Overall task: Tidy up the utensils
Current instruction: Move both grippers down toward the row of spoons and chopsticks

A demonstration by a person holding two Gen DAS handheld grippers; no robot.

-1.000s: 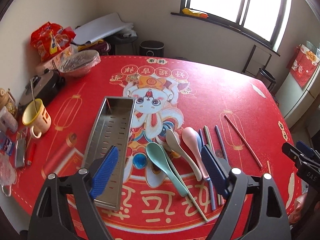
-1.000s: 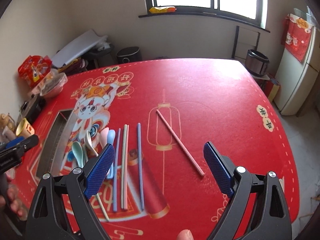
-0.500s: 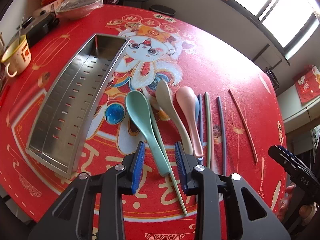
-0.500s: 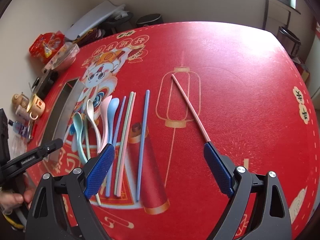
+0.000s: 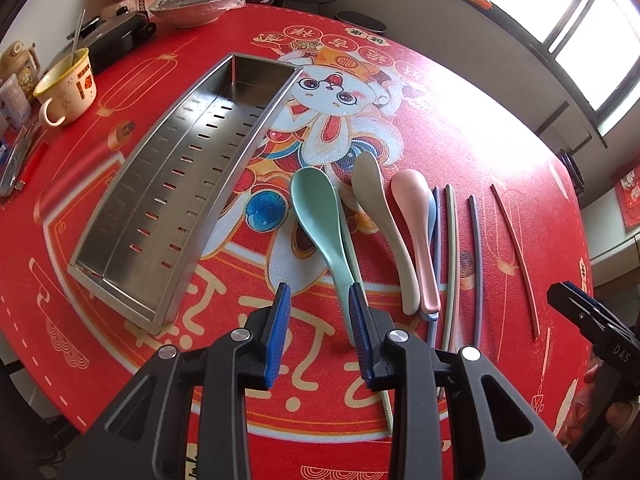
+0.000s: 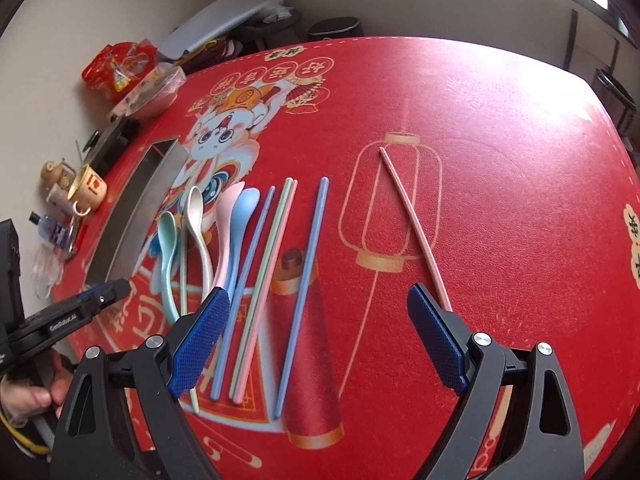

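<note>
A steel slotted tray (image 5: 188, 184) lies empty on the red tablecloth, left of the utensils. A green spoon (image 5: 320, 220), a beige spoon (image 5: 384, 224), a pink spoon (image 5: 416, 224) over a blue spoon, and several chopsticks (image 5: 452, 256) lie side by side. A pink chopstick (image 6: 412, 220) lies apart to the right. My left gripper (image 5: 318, 328) is partly open, low at the green spoon's handle end, right pad beside it. My right gripper (image 6: 320, 344) is wide open above the chopsticks (image 6: 304, 280), its right pad at the pink chopstick's near end.
A yellow mug (image 5: 66, 88), a covered bowl (image 5: 196, 4), snack bags (image 6: 120, 64) and small clutter stand along the table's left edge. The table's front edge is close below both grippers.
My left gripper narrowed from wide open and came down close to the green spoon's handle. My right gripper lowered toward the chopsticks and stayed wide open.
</note>
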